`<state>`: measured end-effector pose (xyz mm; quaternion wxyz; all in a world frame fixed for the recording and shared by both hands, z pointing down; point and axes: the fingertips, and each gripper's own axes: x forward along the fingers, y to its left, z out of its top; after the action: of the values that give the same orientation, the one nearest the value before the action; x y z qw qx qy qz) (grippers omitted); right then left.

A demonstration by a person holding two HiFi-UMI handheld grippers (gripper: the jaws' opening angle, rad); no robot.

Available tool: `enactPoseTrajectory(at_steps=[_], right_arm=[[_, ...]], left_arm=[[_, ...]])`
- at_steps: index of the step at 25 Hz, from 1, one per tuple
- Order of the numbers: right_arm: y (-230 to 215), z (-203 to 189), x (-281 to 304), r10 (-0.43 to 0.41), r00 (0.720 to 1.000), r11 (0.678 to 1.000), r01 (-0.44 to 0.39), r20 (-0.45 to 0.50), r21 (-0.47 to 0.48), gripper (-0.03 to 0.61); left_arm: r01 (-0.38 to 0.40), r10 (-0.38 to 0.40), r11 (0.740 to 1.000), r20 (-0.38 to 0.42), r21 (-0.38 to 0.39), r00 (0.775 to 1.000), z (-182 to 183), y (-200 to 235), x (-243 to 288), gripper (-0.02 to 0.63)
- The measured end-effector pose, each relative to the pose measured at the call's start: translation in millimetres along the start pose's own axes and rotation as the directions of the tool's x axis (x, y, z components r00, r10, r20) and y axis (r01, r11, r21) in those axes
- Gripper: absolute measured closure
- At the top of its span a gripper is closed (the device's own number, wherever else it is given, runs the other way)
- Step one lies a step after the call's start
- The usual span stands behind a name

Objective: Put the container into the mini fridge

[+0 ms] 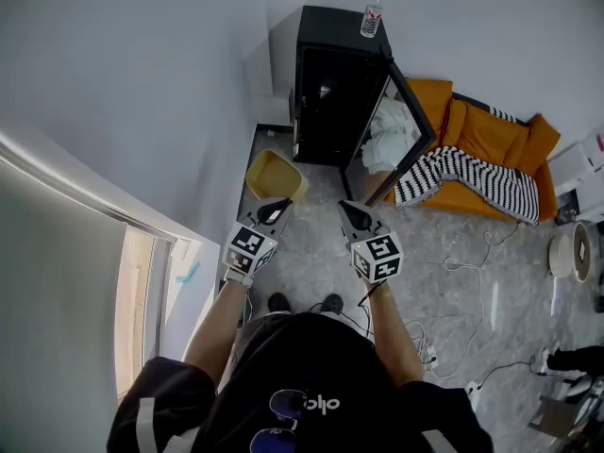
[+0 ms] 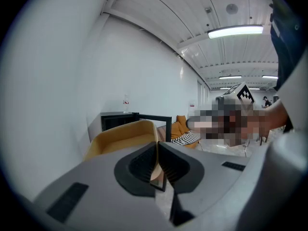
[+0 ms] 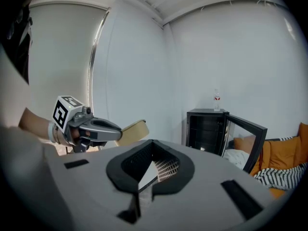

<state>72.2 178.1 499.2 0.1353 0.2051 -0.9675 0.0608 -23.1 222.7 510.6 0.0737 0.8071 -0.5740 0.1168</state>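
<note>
One rim pinch: left hand-held gripper [image 1: 275, 211] holds the yellow container [image 1: 272, 173] off the floor [image 1: 453, 300], well short of the open mini fridge [image 1: 330, 92]; right hand-held gripper [image 1: 352, 214] closed, empty, probably spare for the door [image 1: 404, 125]

1. Water bottle [image 1: 372, 17], clear, upright, near the wall.
2. Sofa [image 1: 500, 140], orange, low, against the far wall.
3. Blanket [image 1: 472, 179], black-and-white striped, draped over the sofa's front edge.
4. Cables [image 1: 472, 281], white, loose on the floor.
5. Floor [image 1: 444, 234], grey, marbled.
6. Roller blind [image 1: 57, 281], pale, at the left.
</note>
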Motion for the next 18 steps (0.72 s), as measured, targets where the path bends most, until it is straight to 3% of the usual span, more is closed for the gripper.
enactPoseTrajectory(at_steps=[18], right_arm=[[40,-6,25,-0.063,0.998,0.997,0.064,-0.008,0.034,0.572]], left_arm=[[0.077,-0.077,0.997,0.001,-0.005,0.997,-25,31,-21,0.595]])
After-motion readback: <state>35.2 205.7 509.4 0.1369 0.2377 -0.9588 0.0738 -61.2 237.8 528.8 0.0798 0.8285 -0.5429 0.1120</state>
